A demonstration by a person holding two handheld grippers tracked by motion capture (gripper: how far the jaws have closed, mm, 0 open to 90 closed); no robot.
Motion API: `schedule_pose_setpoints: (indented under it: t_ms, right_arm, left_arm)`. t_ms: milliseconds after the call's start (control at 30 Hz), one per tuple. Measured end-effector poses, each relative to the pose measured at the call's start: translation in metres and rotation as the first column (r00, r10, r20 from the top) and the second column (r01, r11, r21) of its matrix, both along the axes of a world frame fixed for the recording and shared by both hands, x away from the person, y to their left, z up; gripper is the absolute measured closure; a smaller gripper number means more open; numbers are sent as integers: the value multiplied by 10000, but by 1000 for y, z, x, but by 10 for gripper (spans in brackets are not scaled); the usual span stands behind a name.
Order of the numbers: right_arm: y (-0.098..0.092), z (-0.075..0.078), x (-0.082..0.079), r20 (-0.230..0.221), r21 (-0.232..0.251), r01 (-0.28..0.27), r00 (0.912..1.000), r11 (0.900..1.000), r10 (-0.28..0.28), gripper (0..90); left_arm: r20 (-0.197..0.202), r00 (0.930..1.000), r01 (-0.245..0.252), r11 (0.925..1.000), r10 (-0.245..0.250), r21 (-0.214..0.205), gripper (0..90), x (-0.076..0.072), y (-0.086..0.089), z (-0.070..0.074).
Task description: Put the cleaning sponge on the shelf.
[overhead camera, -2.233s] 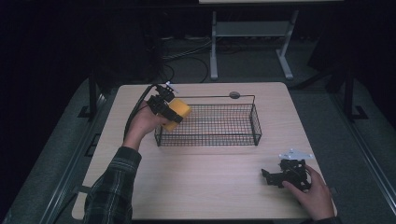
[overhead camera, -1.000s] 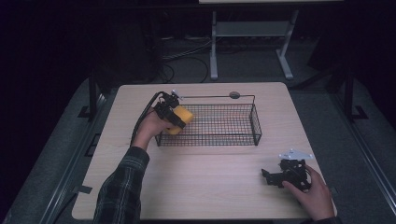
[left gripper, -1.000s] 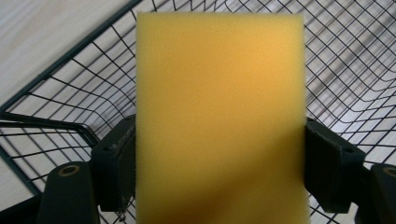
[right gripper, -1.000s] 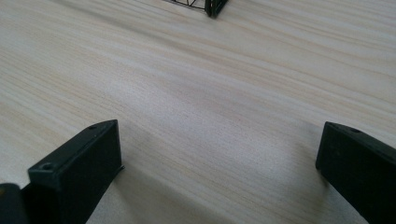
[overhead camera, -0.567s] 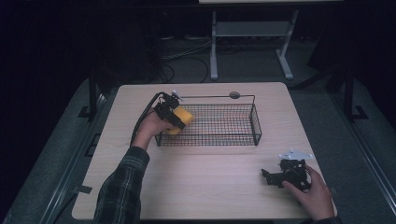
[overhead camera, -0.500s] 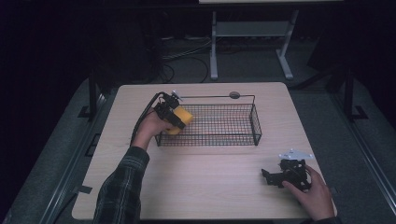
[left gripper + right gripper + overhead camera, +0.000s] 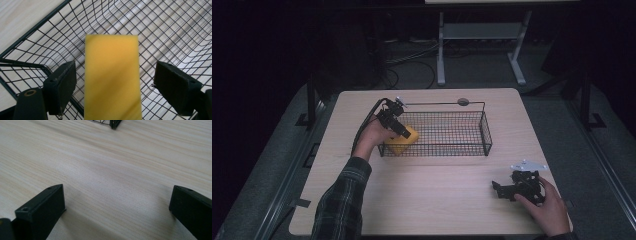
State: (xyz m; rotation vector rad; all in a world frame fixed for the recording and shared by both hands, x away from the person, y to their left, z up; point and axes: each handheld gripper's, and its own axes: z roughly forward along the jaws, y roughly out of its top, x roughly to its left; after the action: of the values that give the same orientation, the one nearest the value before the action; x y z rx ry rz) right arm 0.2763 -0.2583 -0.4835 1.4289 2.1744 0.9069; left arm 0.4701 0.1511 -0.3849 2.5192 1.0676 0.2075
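From above, the left gripper (image 7: pixel 398 127) hung over the left end of the wire basket (image 7: pixel 472 131), where the yellow sponge (image 7: pixel 401 141) sat partly hidden behind the jaws, while the right gripper (image 7: pixel 511 189) rested on the table (image 7: pixel 442 195) near its right front corner, well apart from the basket. The left gripper view gave what that angle could not: the jaws had just been opening and stood clear of the sponge (image 7: pixel 112 77) on both sides, released, though whether it already lay on the basket (image 7: pixel 175 30) floor was hard to tell from the blur. The right gripper view showed its jaws spread wide over bare table (image 7: pixel 112 170), gripping nothing.
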Motion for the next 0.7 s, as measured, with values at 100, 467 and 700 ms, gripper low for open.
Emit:
schedule_pose_setpoints:
  t_ms: [100,467,700]
  right_arm:
    - [0,0,0,4,-3,-4,10000,10000,4,0]
    - [0,0,0,-1,0,-1,10000,10000,1,0]
    - [0,0,0,-6,-3,-4,10000,10000,4,0]
  left_arm:
    - [95,10000,-13,9999,14,-128,179,-2,1,4]
    - [380,9993,88,9991,-72,-414,134,-8,3,16]
    - [750,9972,20,9986,20,-536,131,-17,11,23]
